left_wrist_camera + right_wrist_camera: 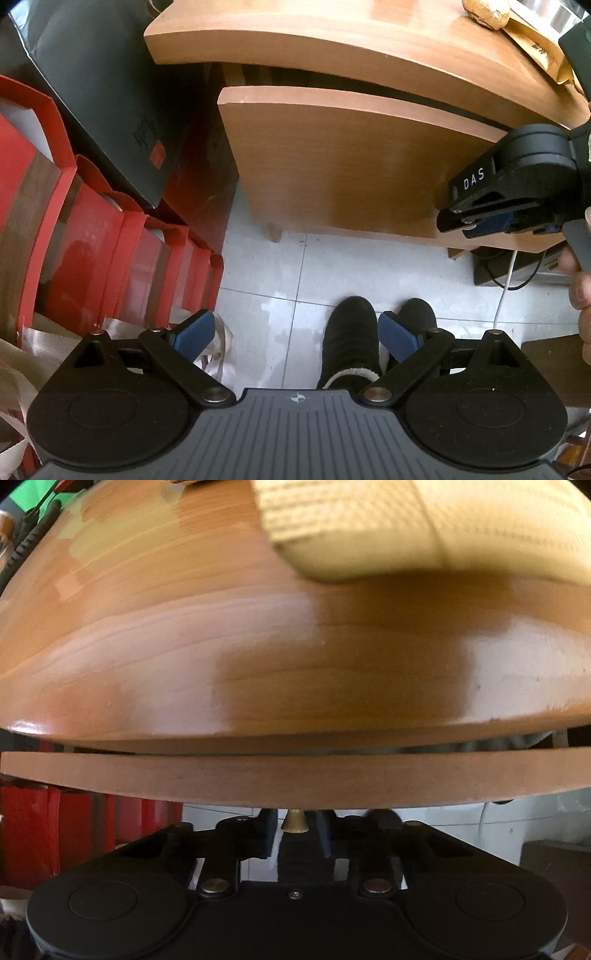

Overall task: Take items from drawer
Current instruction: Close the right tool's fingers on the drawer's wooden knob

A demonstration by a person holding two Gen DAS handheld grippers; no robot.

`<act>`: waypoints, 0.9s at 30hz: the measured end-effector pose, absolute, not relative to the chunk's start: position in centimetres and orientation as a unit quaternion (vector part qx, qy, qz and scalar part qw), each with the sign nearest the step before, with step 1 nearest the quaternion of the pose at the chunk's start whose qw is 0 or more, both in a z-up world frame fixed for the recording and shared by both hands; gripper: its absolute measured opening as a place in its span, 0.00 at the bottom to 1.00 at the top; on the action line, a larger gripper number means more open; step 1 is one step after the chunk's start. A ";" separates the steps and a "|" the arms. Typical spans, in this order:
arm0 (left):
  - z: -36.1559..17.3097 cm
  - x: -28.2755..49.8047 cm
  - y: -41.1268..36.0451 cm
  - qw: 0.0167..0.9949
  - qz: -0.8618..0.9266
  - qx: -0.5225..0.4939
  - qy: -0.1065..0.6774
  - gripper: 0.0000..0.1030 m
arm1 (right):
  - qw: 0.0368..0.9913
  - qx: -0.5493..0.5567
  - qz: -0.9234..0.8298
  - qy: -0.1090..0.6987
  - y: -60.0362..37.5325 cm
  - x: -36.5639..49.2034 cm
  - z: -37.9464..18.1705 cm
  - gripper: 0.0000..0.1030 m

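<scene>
Brass drawer knob [294, 821] between hand-held gripper [295, 830] fingers.

Jaws flanking drawer knob [294, 821]

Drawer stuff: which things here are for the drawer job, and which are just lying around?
For the job:
drawer
brass knob
right gripper, around the knob
left gripper, open and waiting

Just lying about:
red bags
black bag
paper bag
white cable
</scene>
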State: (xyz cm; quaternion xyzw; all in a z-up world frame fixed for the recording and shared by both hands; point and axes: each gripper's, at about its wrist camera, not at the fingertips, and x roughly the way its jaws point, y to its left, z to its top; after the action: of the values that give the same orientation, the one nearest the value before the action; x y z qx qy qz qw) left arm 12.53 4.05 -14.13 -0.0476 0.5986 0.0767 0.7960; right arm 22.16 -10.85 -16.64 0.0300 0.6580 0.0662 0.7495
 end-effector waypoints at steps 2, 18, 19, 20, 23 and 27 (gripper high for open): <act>-14.1 12.5 4.1 0.796 0.077 -0.048 0.599 0.94 | 0.751 0.028 0.063 0.657 -10.7 22.1 -16.6 0.20; -14.6 12.6 4.3 0.791 0.079 -0.054 0.604 0.94 | 0.747 0.012 0.083 0.659 -11.0 22.9 -16.1 0.13; -14.6 12.5 4.3 0.791 0.079 -0.054 0.604 0.94 | 0.747 0.010 0.084 0.660 -11.0 22.9 -16.0 0.13; -14.6 12.5 4.3 0.791 0.079 -0.054 0.605 0.94 | 0.747 0.009 0.084 0.660 -11.1 22.9 -15.9 0.13; -14.6 12.5 4.2 0.790 0.078 -0.054 0.606 0.94 | 0.749 0.004 0.084 0.658 -11.0 23.0 -15.7 0.13; -14.6 12.5 4.2 0.789 0.079 -0.055 0.606 0.94 | 0.752 -0.007 0.087 0.653 -11.0 22.9 -15.3 0.13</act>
State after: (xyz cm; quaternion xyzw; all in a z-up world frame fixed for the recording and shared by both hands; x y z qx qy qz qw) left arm 12.47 4.21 -14.57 -0.0551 0.6062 0.0787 0.7895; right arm 22.92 -11.03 -15.32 -0.0068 0.6534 0.0867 0.7520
